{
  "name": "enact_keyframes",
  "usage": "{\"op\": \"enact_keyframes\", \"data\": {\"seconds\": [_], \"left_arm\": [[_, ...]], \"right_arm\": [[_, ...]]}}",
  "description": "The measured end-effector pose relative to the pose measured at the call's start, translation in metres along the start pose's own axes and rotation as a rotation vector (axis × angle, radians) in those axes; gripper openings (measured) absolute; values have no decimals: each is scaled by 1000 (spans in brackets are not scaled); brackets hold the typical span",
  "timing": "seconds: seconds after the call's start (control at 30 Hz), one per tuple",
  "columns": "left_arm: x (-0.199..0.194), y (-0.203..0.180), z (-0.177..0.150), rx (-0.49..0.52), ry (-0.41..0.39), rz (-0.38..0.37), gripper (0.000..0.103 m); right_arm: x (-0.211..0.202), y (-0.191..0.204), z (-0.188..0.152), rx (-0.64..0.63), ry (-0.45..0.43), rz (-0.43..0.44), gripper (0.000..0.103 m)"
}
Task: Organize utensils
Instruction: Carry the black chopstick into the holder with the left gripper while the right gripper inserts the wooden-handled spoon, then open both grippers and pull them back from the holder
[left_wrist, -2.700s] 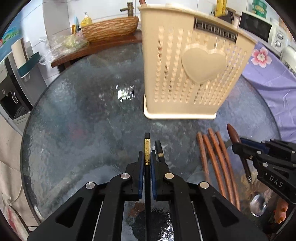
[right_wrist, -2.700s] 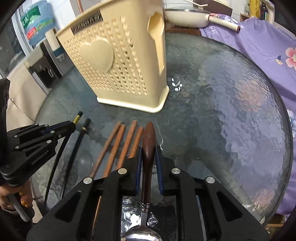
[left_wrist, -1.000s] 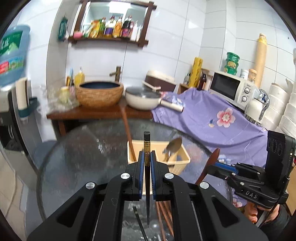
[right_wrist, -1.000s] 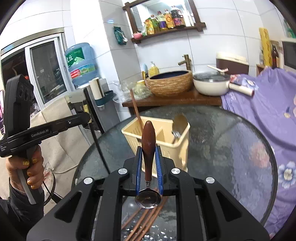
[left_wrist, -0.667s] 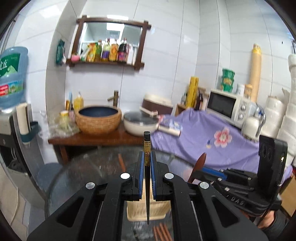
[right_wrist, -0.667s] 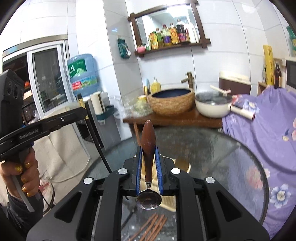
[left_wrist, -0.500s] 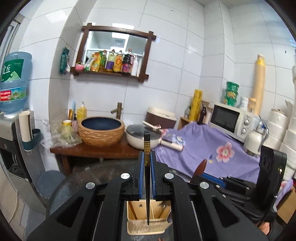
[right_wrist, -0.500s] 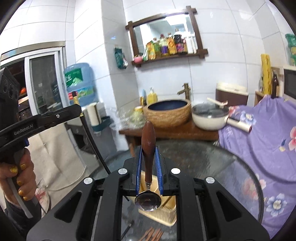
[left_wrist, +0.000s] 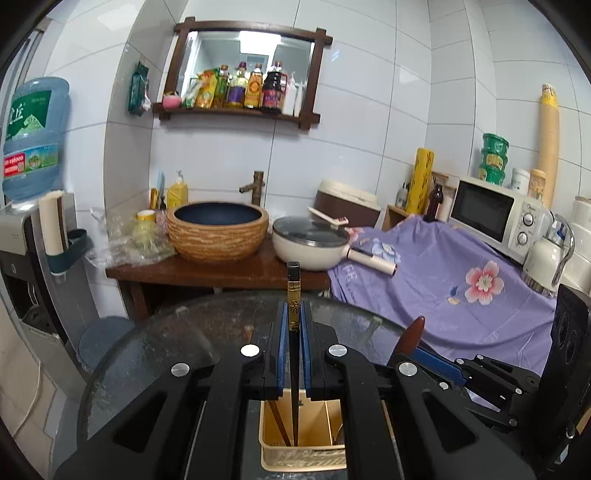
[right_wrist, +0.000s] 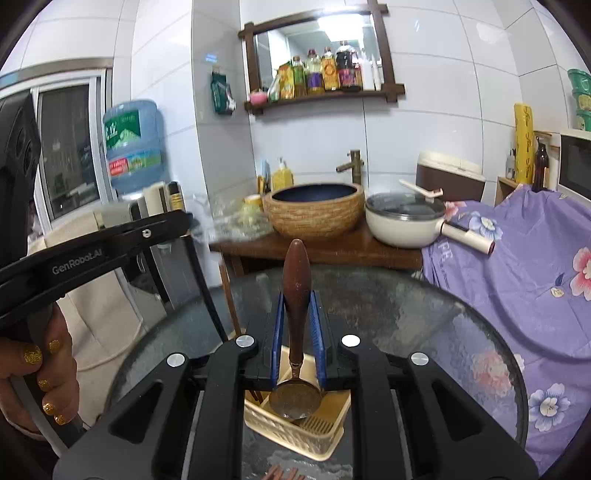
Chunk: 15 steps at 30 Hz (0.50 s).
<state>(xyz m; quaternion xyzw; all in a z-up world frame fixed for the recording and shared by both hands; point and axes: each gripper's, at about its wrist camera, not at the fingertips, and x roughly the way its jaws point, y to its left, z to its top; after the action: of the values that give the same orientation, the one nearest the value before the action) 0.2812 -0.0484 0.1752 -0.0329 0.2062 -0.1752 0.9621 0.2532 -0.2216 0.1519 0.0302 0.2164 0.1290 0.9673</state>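
Light: bright, even indoor light; ceiling lamp reflected in the mirror (left_wrist: 255, 62)
Edges: strong fisheye bending; black corners
Blur: left gripper (right_wrist: 173, 225) smeared (right view)

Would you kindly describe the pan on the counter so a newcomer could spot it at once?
Find the wooden counter behind the round glass table. Right of the woven basin sits the cream pan, the only lidded vessel, its handle pointing onto the purple cloth.

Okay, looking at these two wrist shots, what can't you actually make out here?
- Holder base: left wrist view, hidden by the left gripper's body.
- Black chopstick tip: left wrist view, too thin to tell whether it touches the holder.
- Brown chopsticks on the table: right wrist view, cut off by the bottom edge.
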Motion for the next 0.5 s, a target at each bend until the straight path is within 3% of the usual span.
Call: {"op": "enact_keyframes", "data": {"seconds": [0.37,0.5], "left_arm": [[30,4,-51,16,116,12,7],[29,2,-58,33,96,32,7]], "right_arm": [[18,6,-37,-27,60,-17,15],[25,2,-45,-21,85,-26,15]]}}
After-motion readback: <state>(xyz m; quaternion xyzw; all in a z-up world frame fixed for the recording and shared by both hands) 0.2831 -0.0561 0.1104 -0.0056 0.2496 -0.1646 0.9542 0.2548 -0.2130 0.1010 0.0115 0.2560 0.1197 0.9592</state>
